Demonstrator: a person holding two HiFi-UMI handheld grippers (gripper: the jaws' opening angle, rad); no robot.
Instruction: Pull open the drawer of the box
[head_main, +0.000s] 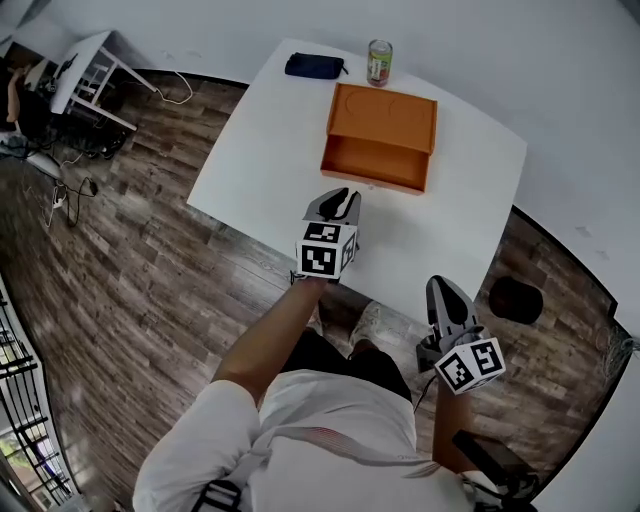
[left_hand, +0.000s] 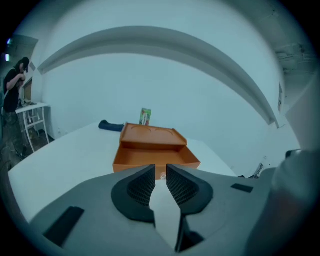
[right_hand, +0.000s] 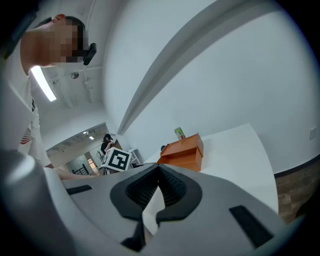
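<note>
Orange box (head_main: 390, 112) stands toward the far side of the white desk (head_main: 265, 150), its drawer (head_main: 372, 165) drawn out toward the person. Left gripper (head_main: 342, 196) is near the drawer front, fingers narrowly apart and empty. Right gripper (head_main: 441, 287) is at the desk's near edge, fingers closed and empty.

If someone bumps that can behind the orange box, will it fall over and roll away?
Probably it tips fairly easily: the can stands upright, tall and narrow, on the smooth white table. Once down, its round side would likely let it roll. Whether it is full, I cannot tell.
</note>
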